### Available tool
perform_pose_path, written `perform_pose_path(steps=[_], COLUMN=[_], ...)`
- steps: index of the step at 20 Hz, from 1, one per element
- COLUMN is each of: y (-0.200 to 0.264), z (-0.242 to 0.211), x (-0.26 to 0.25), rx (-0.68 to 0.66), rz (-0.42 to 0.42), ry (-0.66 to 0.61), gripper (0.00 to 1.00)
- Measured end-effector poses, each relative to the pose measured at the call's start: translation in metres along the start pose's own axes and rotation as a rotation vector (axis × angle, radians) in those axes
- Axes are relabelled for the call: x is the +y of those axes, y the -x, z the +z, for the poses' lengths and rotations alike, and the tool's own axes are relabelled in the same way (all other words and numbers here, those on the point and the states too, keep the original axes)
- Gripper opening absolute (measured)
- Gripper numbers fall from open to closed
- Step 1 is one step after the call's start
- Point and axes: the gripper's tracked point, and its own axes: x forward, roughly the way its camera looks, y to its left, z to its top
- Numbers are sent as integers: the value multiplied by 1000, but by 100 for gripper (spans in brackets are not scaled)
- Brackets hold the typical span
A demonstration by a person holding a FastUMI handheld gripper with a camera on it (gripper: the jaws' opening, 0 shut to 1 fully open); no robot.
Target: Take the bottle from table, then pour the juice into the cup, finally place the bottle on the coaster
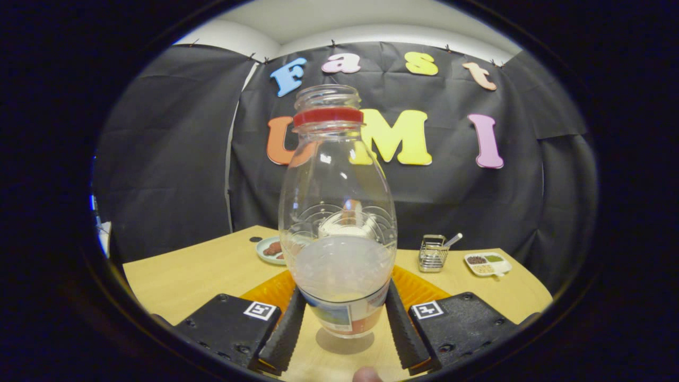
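Clear plastic bottle with red neck ring stood upright between the hand-held gripper fingers, both pressed on its base; orange ribbed coaster lay just beyond.

Black cloth wall hangs in creased panels behind the desk, pinned along its top edge. Above it a pale wall and ceiling, evenly lit. Light wood desk with a rounded far edge runs across the booth. A narrow pale gap shows between two cloth panels at left.
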Motion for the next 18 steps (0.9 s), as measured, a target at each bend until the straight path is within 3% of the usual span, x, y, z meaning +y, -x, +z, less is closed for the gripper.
perform_pose_path(steps=[9,18], y=[-36,-54], z=[-65,-87], x=[-4,-11], rx=[112,145], rz=[-1,-10], ry=[-27,-17], gripper=[78,81])
